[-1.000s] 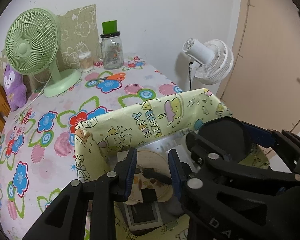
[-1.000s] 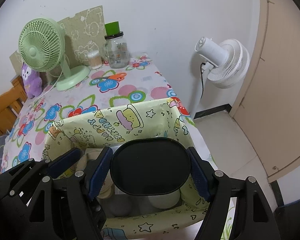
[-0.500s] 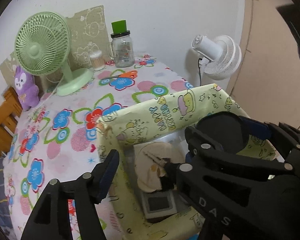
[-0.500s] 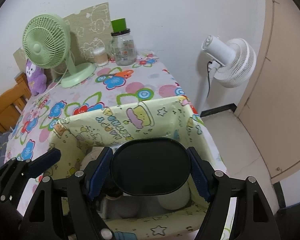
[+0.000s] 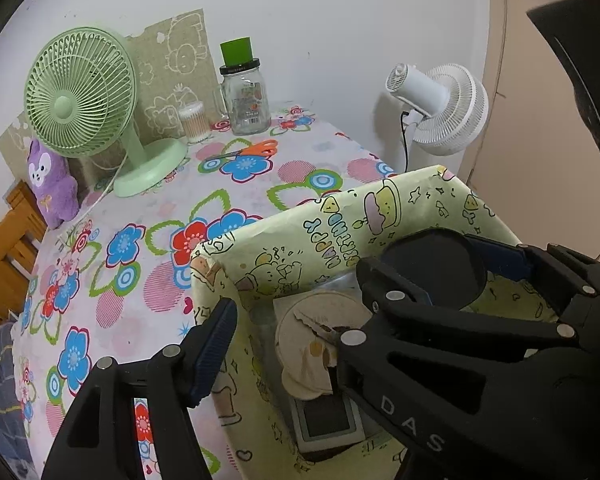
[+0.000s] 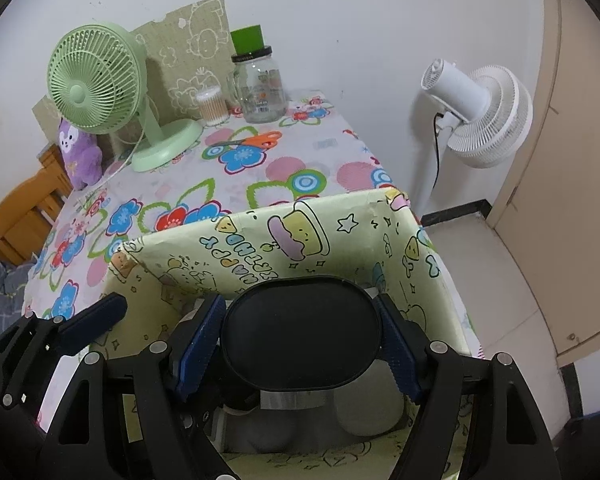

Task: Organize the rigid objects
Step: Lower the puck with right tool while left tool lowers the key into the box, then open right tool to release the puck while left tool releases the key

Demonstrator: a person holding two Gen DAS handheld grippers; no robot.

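A yellow cartoon-print box [image 5: 340,224] [image 6: 284,240] stands at the near right corner of the flowered table. My right gripper [image 6: 300,340] is shut on a black oval case [image 6: 300,340] and holds it above the box's opening; both also show in the left wrist view, the case [image 5: 436,268] at the right. My left gripper [image 5: 292,340] is open and empty, its jaws astride the box's left wall. Inside the box lie a round beige item [image 5: 312,340] and a grey-framed flat device [image 5: 328,420].
On the table [image 5: 160,248] stand a green fan [image 5: 80,92], a purple plush [image 5: 52,184], a glass jar with a green cap [image 5: 246,96], a cotton-swab tub [image 5: 194,120] and orange scissors [image 5: 252,150]. A white floor fan [image 5: 444,108] stands right of the table, a wooden chair [image 5: 8,248] left.
My left gripper opened wide and drew back to the left, leaving the item it held in the box. The right gripper kept the black case over the box.
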